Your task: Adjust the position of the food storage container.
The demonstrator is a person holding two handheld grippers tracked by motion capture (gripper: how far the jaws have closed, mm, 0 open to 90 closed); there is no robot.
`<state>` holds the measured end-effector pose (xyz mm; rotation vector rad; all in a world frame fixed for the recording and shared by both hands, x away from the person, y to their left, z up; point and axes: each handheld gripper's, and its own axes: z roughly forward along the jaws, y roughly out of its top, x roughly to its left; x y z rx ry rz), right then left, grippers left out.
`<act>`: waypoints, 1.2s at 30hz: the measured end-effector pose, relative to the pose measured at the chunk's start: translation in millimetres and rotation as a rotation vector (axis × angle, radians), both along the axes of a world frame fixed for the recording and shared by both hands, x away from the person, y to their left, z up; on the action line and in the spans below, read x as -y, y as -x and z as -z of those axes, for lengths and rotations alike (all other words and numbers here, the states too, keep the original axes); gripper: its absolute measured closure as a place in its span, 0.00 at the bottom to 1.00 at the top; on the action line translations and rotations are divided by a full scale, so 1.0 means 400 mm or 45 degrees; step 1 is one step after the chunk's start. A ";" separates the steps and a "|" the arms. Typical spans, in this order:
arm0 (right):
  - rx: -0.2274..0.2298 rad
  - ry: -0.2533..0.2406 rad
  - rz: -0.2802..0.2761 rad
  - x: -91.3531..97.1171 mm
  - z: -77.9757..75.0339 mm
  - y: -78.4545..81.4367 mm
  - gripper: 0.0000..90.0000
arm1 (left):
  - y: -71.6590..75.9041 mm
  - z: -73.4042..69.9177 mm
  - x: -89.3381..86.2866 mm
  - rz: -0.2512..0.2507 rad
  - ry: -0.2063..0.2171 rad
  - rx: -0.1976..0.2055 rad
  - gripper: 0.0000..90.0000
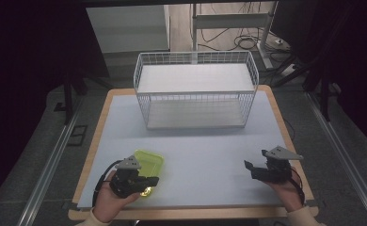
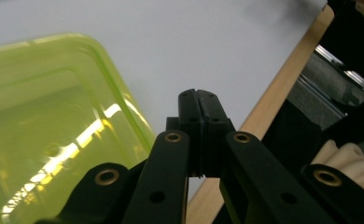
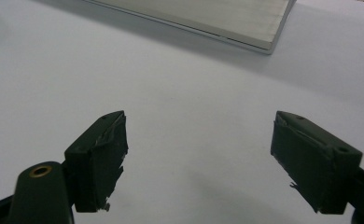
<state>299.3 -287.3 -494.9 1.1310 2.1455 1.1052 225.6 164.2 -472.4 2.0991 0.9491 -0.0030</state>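
A translucent lime-green plastic tray [image 1: 149,162] — shallow, rectangular, with rounded corners and a glossy rim — lies near the front left of the pale table [image 1: 205,150]. The left gripper [image 1: 149,181] sits at its near edge, jaws pressed together, apparently holding nothing. The right gripper [image 1: 249,168] — jaws wide, empty.

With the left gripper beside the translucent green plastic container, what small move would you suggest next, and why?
Probably lift the translucent green plastic container slightly to test the hold. The left gripper has its jaws pressed together at the container's rim, though whether the wall is pinched between them is unclear. The white wire basket stands behind.
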 end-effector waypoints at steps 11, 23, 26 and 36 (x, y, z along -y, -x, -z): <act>-0.001 0.008 0.007 0.000 0.001 0.000 0.21 | 0.022 0.036 0.036 0.043 -0.115 -0.037 1.00; -0.011 0.016 0.015 -0.003 0.001 0.002 0.21 | 0.032 0.056 0.024 0.000 -0.177 -0.051 1.00; -0.017 0.014 0.015 -0.003 0.003 0.000 0.21 | 0.032 0.061 0.023 0.002 -0.178 -0.062 1.00; -0.018 0.012 0.015 -0.001 0.003 0.002 0.21 | 0.026 0.062 -0.022 -0.052 -0.176 -0.080 1.00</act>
